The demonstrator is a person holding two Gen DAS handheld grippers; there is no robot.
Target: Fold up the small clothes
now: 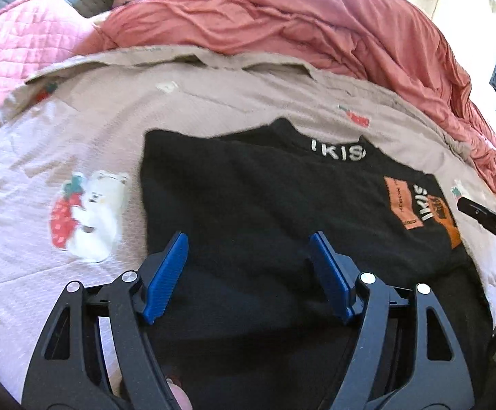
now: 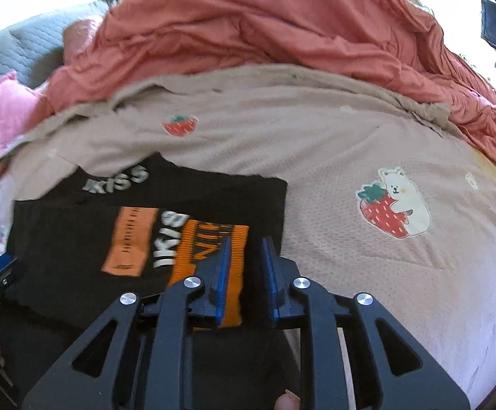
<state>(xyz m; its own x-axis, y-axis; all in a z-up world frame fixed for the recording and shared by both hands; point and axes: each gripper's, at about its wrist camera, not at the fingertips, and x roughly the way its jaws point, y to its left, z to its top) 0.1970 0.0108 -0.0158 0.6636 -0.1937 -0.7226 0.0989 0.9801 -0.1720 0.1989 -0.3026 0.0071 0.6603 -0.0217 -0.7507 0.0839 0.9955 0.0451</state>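
Two hand-held grippers hovered over a black shirt (image 1: 265, 198) that lay flat on a beige bedsheet (image 1: 214, 102) printed with strawberries and white bears, with a rumpled coral duvet (image 1: 299, 20) heaped along the far side. The left gripper (image 1: 248, 242) had its blue fingers (image 1: 166, 273) spread wide above the shirt's near left part, holding nothing. The right gripper (image 2: 246, 249) stood over the orange print (image 2: 210, 249) near the shirt's right edge, its blue fingers (image 2: 222, 273) drawn close with a narrow gap, and whether they pinched cloth could not be told.
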